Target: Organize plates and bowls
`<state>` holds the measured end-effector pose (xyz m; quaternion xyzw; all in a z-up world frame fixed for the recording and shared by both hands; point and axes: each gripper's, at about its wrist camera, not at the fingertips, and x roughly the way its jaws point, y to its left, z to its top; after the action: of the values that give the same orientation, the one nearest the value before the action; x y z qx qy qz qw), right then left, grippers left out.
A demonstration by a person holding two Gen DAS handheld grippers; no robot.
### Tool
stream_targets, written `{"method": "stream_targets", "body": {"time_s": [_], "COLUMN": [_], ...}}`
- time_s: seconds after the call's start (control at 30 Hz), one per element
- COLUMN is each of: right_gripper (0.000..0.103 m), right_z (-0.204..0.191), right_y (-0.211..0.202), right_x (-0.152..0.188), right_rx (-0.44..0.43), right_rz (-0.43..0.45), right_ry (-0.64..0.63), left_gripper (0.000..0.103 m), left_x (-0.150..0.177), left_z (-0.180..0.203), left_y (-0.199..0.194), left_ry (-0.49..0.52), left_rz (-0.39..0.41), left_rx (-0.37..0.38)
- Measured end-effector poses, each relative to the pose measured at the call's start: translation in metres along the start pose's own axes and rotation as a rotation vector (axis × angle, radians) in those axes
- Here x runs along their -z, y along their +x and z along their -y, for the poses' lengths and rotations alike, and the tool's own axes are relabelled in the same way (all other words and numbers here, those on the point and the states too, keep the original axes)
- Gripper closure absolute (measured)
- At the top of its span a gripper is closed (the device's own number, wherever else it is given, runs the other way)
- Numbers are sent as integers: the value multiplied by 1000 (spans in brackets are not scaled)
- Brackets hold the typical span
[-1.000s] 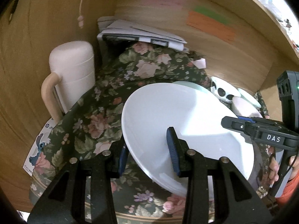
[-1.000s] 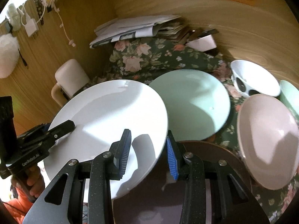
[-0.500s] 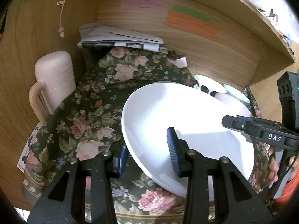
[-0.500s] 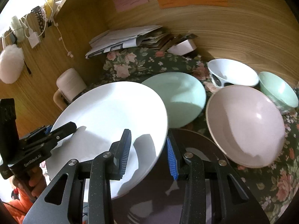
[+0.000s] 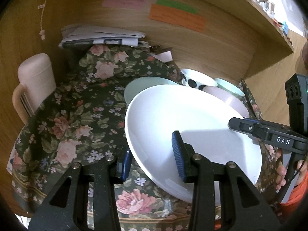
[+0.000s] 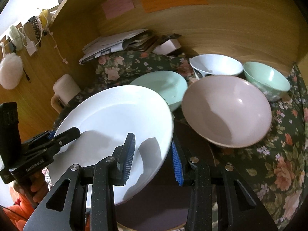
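A large white plate [image 5: 182, 115] [image 6: 115, 115] hangs tilted above the floral tablecloth [image 5: 77, 115], held at both sides. My left gripper [image 5: 152, 157] [image 6: 71, 132] is shut on its left rim, one finger above and one below. At the opposite rim my right gripper [image 6: 153, 157] [image 5: 236, 124] is shut on the plate in the same way. Under the white plate lies a dark brown plate [image 6: 192, 173]. Behind are a mint plate [image 6: 163, 84], a pink bowl [image 6: 227, 111], a white bowl [image 6: 215, 65] and a mint bowl [image 6: 267, 79].
A pink lidded mug [image 5: 34, 77] stands at the left by the wooden side wall. A stack of papers [image 5: 100, 36] leans at the back under coloured notes [image 5: 173, 15]. A hand [image 5: 281, 171] in an orange sleeve holds the right gripper.
Both grippers have carried the white plate back from the rear wall and toward the right. The mug and papers look farther off, and the pink, white and mint bowls have come fully into view.
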<state>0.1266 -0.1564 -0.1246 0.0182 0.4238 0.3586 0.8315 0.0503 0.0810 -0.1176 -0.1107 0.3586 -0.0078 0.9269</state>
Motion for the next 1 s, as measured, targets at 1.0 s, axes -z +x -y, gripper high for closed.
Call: {"method": "stream_targets", "body": {"time_s": [1.0], "right_gripper": [70], "right_z": [39], "right_y": [15], "right_x": [32], "right_rx": [38], "right_rz": [-86], "right_ry": [106], "left_gripper": [64], "left_x": [32], "left_z": [25], "left_y": [40], "left_ry": [-9], "left_rz": [-130], "left_rx": [33]}}
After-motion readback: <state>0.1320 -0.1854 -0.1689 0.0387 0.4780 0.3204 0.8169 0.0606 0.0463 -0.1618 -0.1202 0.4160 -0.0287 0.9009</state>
